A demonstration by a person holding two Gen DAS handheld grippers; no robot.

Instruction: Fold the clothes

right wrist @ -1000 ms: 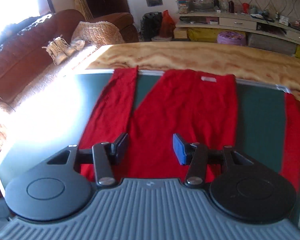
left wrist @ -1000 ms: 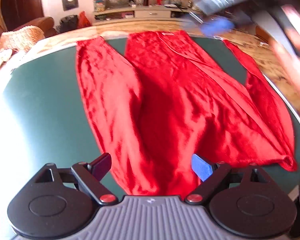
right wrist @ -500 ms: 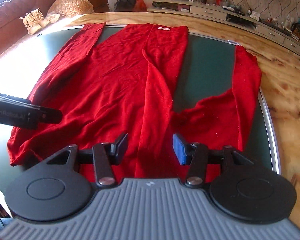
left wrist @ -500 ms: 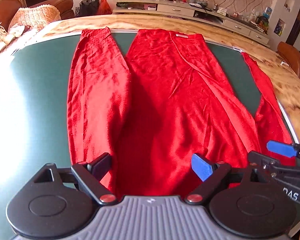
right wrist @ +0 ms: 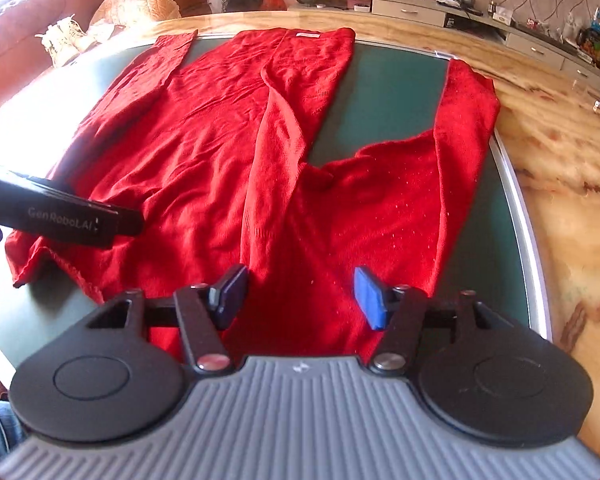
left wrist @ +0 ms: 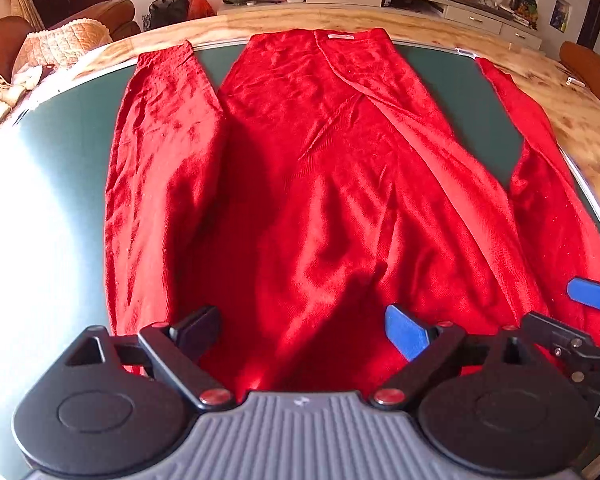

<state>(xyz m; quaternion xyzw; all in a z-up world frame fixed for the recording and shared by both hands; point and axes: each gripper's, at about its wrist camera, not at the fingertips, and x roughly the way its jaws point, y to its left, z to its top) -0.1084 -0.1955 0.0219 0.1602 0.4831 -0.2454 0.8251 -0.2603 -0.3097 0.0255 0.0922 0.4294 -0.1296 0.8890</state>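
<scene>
On left gripper (right wrist: pixel 60 216): "GenRoboLAI" | fingers wide | right gripper (right wrist: pixel 300 300) fingers opening over red garment (right wrist: pixel 220 152)

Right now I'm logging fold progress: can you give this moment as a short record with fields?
garment: red cardigan, spread flat, unfolded
surface: green table mat
sleeves: both spread away from the body panel
left hand-held gripper: open, over the near hem, nothing gripped
right hand-held gripper: jaws opening, over the hem, nothing gripped
label: white tag at the far edge

left gripper (left wrist: pixel 302 326): fingers spread, nothing held, pitched down | right gripper (right wrist: pixel 300 298): fingers opening, nothing between, pitched down
</scene>
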